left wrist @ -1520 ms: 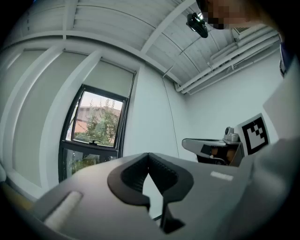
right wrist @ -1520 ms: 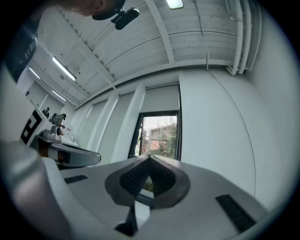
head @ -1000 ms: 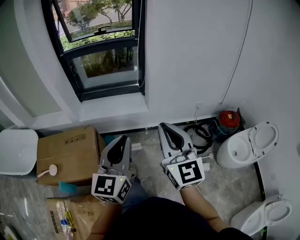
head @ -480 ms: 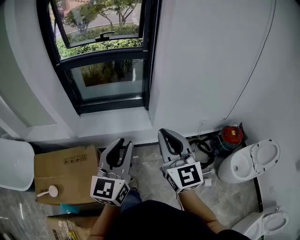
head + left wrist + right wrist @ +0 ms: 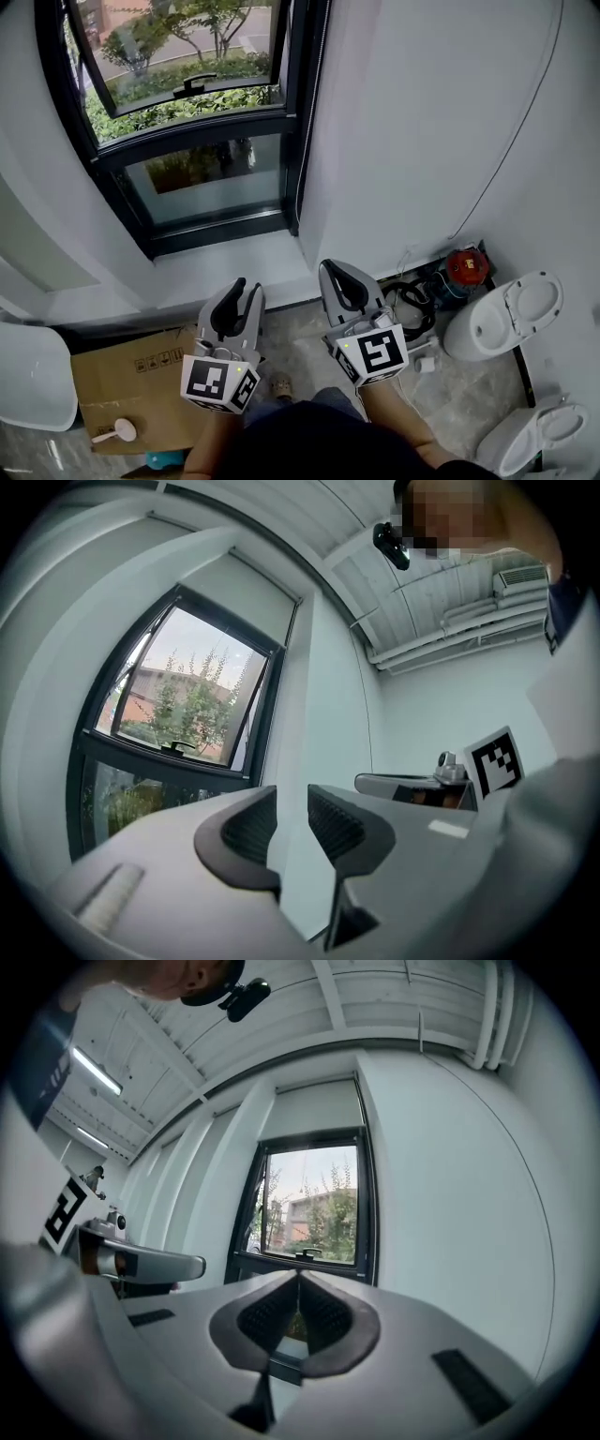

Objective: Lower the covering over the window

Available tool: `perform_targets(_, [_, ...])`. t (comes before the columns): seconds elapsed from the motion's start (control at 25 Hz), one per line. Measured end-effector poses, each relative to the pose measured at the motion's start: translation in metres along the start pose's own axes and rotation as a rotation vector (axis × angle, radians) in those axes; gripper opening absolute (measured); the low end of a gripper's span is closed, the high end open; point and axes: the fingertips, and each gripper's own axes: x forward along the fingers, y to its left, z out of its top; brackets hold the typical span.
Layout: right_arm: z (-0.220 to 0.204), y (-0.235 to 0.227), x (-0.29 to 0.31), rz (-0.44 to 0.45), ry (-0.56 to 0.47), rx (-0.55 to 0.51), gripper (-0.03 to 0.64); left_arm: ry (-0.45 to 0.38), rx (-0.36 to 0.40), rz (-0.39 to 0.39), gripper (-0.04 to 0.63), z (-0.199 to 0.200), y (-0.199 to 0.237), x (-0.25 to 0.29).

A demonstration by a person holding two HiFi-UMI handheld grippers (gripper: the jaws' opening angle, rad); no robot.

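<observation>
A black-framed window (image 5: 187, 141) is set in the white wall ahead, its upper sash tilted open onto trees. A thin cord (image 5: 309, 112) hangs along its right frame. Above the glass a pale panel (image 5: 314, 1110) fills the top of the recess; I cannot tell if it is the covering. My left gripper (image 5: 244, 289) is held low in front of the sill. Its jaws are opening, with nothing between them (image 5: 292, 803). My right gripper (image 5: 330, 267) is beside it, shut and empty (image 5: 298, 1283). Both point towards the window.
A white sill (image 5: 225, 267) runs under the window. On the floor lie a cardboard box (image 5: 131, 384), a white bowl-shaped fixture (image 5: 33, 375), black cables (image 5: 408, 300), a red device (image 5: 466, 265) and two toilets (image 5: 506, 314) (image 5: 544, 431).
The left gripper's jaws have parted from shut. The view has swung up, so more window shows and the floor clutter has slid down. The right gripper stays shut.
</observation>
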Motion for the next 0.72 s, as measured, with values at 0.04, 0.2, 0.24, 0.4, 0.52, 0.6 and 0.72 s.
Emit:
perform_targets(0.04, [-0.003,-0.001,0.003,-0.011,0.01,0.0,0.013,0.002,-0.003,-0.01,0.088,-0.001,0.004,0.004])
perform_targets(0.2, [-0.006,-0.006,0.014,-0.043,0.028,-0.016,0.013,0.006,-0.021,-0.042,0.088,-0.005,0.014,0.021])
perform_targets(0.24, [-0.006,-0.009,0.017,-0.049,0.029,-0.019,0.013,0.008,-0.024,-0.051,0.088,-0.006,0.015,0.025])
perform_targets(0.4, [-0.01,-0.017,0.029,-0.063,0.034,-0.015,0.014,0.016,-0.037,-0.082,0.088,-0.009,0.018,0.043])
perform_targets(0.52, [-0.013,-0.022,0.039,-0.064,0.022,-0.008,0.013,0.019,-0.032,-0.103,0.087,-0.01,0.018,0.053])
perform_targets(0.6, [-0.012,-0.027,0.049,-0.063,0.011,-0.01,0.013,0.015,-0.033,-0.114,0.087,-0.011,0.019,0.062])
perform_targets(0.72, [-0.012,-0.037,0.071,-0.059,-0.002,-0.018,0.013,0.021,-0.039,-0.118,0.088,-0.014,0.028,0.08])
